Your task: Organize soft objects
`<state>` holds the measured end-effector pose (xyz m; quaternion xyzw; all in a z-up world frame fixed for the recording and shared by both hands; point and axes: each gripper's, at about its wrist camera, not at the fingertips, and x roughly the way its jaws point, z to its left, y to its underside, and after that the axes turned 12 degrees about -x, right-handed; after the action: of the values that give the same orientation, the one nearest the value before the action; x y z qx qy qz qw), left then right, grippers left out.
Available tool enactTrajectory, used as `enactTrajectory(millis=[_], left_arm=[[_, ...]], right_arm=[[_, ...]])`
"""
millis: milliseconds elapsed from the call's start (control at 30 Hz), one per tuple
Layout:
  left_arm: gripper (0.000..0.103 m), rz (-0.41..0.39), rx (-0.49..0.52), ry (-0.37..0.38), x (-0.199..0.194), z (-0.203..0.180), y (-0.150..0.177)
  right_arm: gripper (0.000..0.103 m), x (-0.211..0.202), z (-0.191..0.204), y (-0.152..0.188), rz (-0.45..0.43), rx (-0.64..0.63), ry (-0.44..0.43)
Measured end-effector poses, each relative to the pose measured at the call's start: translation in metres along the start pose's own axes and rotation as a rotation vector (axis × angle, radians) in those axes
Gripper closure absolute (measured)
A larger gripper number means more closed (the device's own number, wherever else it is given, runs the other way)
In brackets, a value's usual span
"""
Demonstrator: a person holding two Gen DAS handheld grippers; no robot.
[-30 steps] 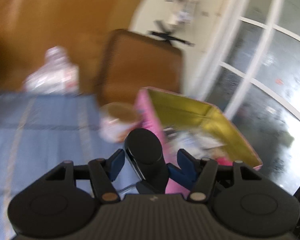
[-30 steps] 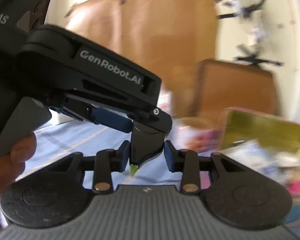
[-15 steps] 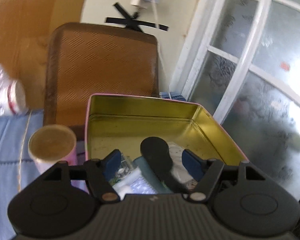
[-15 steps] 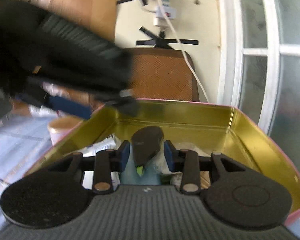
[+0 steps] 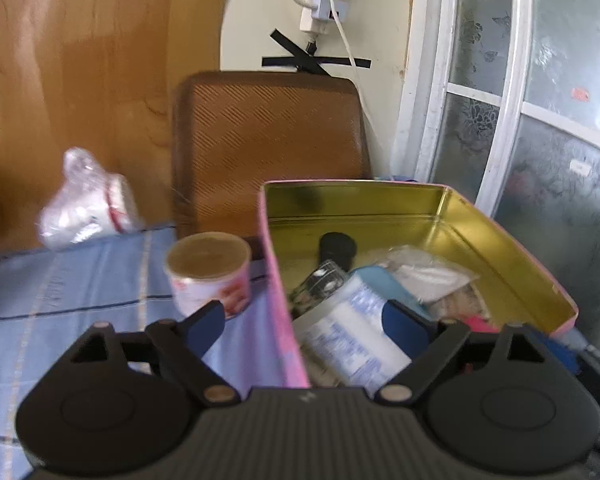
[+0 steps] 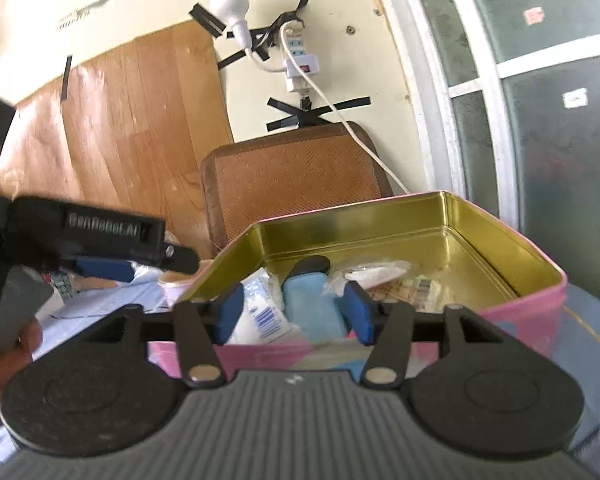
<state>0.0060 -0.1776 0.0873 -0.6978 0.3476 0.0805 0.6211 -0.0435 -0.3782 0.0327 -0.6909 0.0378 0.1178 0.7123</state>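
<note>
At far left of the left wrist view a crumpled clear plastic bag rests on the blue checked cloth against the wooden panel. Right of it stands a round tin with a tan lid, just beside the pink wall of the open pink tin box. The left gripper is spread wide with nothing between its fingers; its left fingertip sits over the cloth near the round tin, its right fingertip over the box interior. Inside the box lie a white printed soft packet, a light blue soft item, a black-capped item and a clear bag with white contents. In the right wrist view the right gripper is likewise parted and empty, poised at the near pink wall of the box, its blue pads either side of the light blue item, apparently above rather than touching it. The white packet lies just left of that item.
</note>
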Motion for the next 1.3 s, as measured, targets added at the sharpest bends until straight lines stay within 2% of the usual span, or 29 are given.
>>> enactTrajectory(millis=[133,300,567,833,967,1300], left_arm=[[0.000,-0.031,0.011,-0.046,-0.018,0.006,0.012],[0.000,-0.012,-0.007,-0.072,-0.033,0.017,0.021],[0.000,0.029,-0.031,-0.094,-0.046,0.036,0.032],[0.000,-0.013,-0.063,-0.140,-0.058,0.052,0.040],[0.000,-0.048,-0.026,-0.184,-0.061,0.055,0.045],[0.000,-0.022,0.035,-0.219,-0.056,0.053,0.051]], right_arm=[[0.033,-0.013,0.002,0.001,0.016,0.052,-0.001],[0.010,-0.021,0.008,0.000,0.046,0.100,0.011],[0.001,-0.028,0.018,-0.004,0.075,0.184,-0.007],[0.000,-0.032,0.045,-0.005,0.087,0.131,-0.031],[0.000,-0.031,0.051,-0.004,0.100,0.125,-0.041],[0.000,-0.029,0.061,0.000,0.131,0.107,-0.054]])
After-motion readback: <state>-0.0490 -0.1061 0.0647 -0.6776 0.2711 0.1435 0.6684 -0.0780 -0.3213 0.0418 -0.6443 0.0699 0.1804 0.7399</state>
